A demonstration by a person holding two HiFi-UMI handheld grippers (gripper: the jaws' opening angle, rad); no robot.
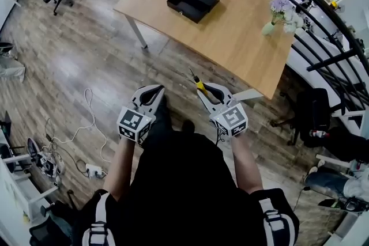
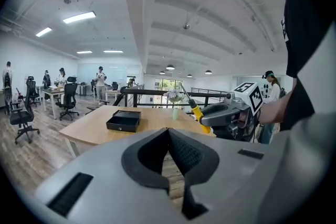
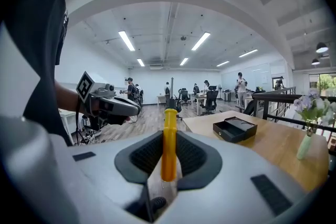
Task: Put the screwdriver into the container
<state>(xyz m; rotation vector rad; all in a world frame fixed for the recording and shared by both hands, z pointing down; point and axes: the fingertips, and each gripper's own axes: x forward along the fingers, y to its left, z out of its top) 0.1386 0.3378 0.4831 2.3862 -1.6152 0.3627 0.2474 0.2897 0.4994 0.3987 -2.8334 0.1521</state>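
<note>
The yellow-handled screwdriver (image 3: pixel 169 144) is pinched in the right gripper (image 1: pixel 209 91), short of the wooden table (image 1: pixel 242 37) on which the open black container (image 1: pixel 194 0) is set. The left gripper (image 1: pixel 151 91) is held with jaws pressed together, empty, above plank flooring (image 1: pixel 75 49).

The screwdriver (image 3: pixel 169 144) — yellow handle, dark collar, thin metal shaft — is clamped by its handle between the jaws of the right gripper (image 1: pixel 209 89), with the shaft pointed forward toward the table (image 1: pixel 242 31). The container (image 1: pixel 194 0) — a shallow black box, open on top — is set flat on the tabletop, well apart from the screwdriver.
</note>
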